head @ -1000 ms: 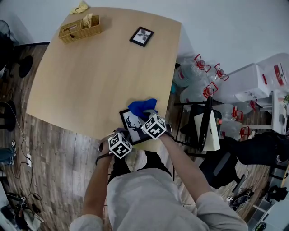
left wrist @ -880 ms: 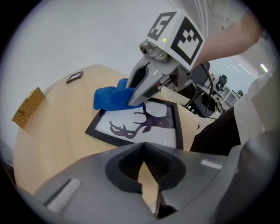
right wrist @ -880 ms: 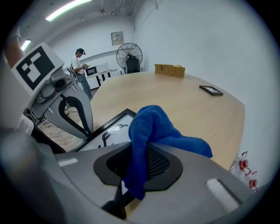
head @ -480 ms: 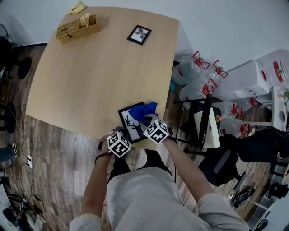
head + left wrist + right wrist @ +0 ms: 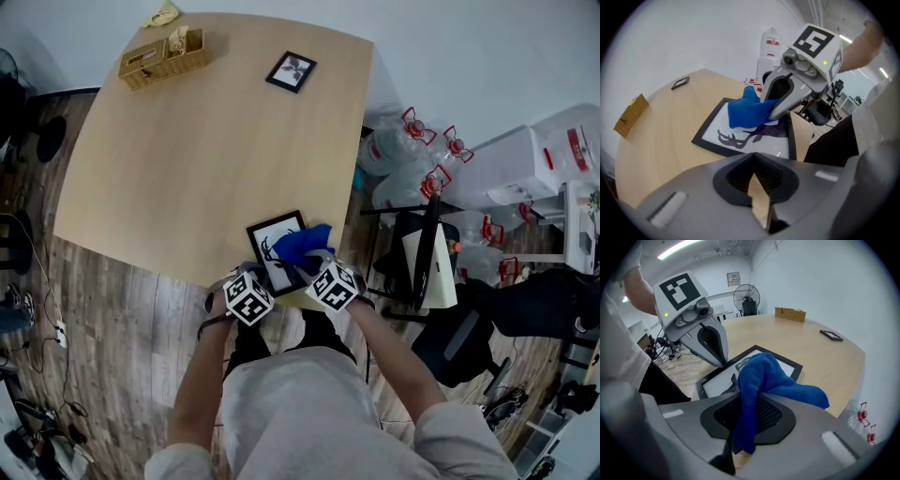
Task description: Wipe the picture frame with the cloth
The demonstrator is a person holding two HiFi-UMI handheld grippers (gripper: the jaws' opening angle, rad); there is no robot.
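Note:
A black picture frame (image 5: 270, 246) with a deer silhouette lies flat at the near edge of the wooden table (image 5: 187, 159). My right gripper (image 5: 314, 262) is shut on a blue cloth (image 5: 302, 242), which rests on the right part of the frame's glass. In the right gripper view the cloth (image 5: 764, 373) hangs out between the jaws over the frame (image 5: 790, 365). My left gripper (image 5: 255, 275) is shut with nothing between its jaws. Its tips sit at the frame's near left edge, where the right gripper view shows the left gripper (image 5: 719, 363) touching the frame border.
A second small frame (image 5: 290, 71) lies at the table's far right. A wicker basket (image 5: 164, 58) and a yellow cloth (image 5: 164, 15) sit at the far left corner. Water jugs (image 5: 403, 150) and a chair (image 5: 427, 258) stand off the table's right side.
My right gripper has drawn the blue cloth back across the frame's glass, from its far edge toward the person. The left gripper has stayed at the frame's near edge.

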